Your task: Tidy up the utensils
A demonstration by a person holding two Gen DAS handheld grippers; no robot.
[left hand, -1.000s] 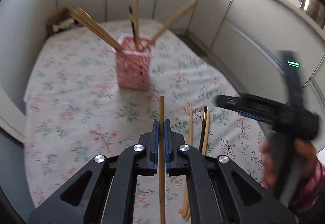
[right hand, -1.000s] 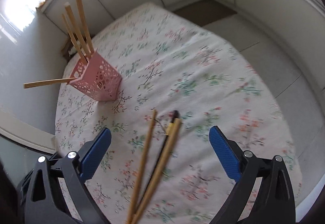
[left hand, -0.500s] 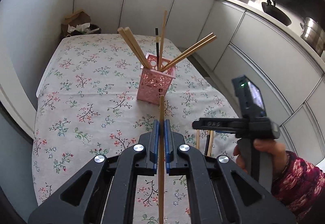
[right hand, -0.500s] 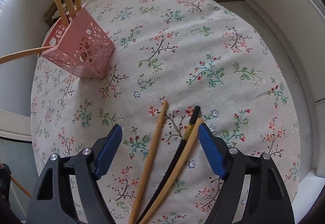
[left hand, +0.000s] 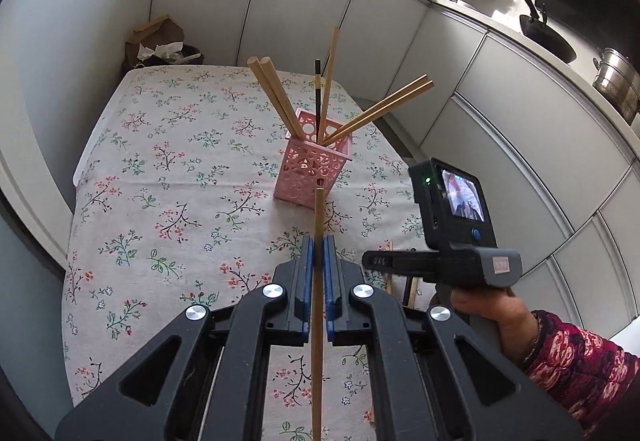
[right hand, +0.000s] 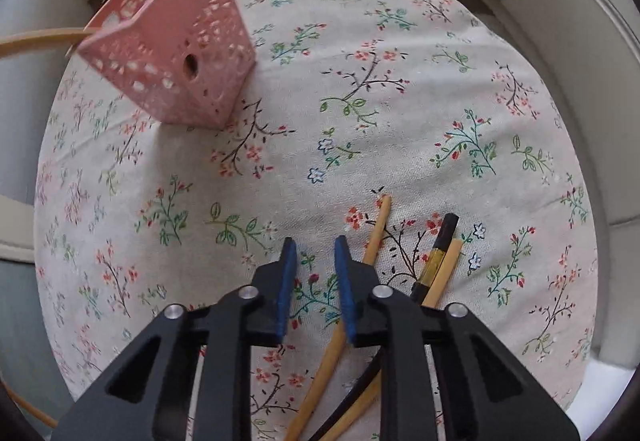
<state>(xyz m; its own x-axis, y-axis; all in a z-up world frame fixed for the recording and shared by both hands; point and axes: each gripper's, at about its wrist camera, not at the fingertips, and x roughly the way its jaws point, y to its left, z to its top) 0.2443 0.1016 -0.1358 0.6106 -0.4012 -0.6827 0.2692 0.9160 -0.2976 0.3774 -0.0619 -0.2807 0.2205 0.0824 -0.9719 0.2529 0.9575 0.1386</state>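
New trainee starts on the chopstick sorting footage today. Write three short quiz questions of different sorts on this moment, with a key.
1. True or false: the left gripper is shut on a wooden chopstick.
2. Multiple choice: how many chopsticks lie loose on the floral tablecloth by the right gripper? A) one B) three C) five
3. Fill in: the sorted chopsticks stand in a pink ____.

Key
1. True: its blue pads clamp the stick.
2. B: two wooden ones and a black one. The right jaws are closing, with nothing between them; the sticks lie beside them.
3. Basket.
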